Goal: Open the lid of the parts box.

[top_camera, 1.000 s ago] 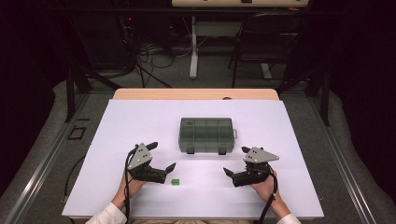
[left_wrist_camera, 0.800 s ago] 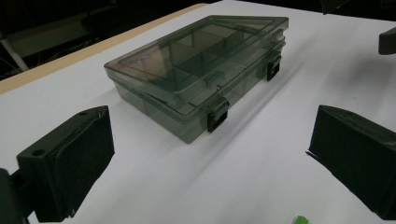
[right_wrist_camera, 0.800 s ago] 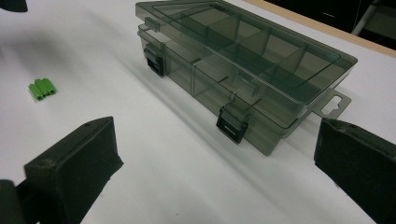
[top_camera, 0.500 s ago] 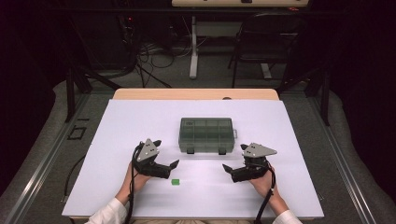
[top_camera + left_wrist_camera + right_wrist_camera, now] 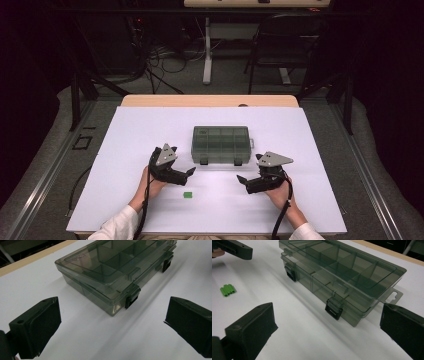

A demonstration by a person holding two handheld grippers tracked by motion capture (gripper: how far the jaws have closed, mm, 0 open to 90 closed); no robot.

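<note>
A smoky clear compartment box with its lid down and two black latches lies mid-table; it also appears as the box and the box. A small green block lies on the white sheet in front of it, seen again as the green block. My left gripper is open just front-left of the box, jaws pointing at its left latch. My right gripper is open front-right of the box, near the right latch. Neither gripper holds anything.
The white sheet covers a wooden table whose back edge shows beyond it. Past the table are a dark floor, cables, a white stand leg and a chair.
Both grippers have moved forward toward the box's front corners. The left one has gone past the green block, which has stayed in place.
</note>
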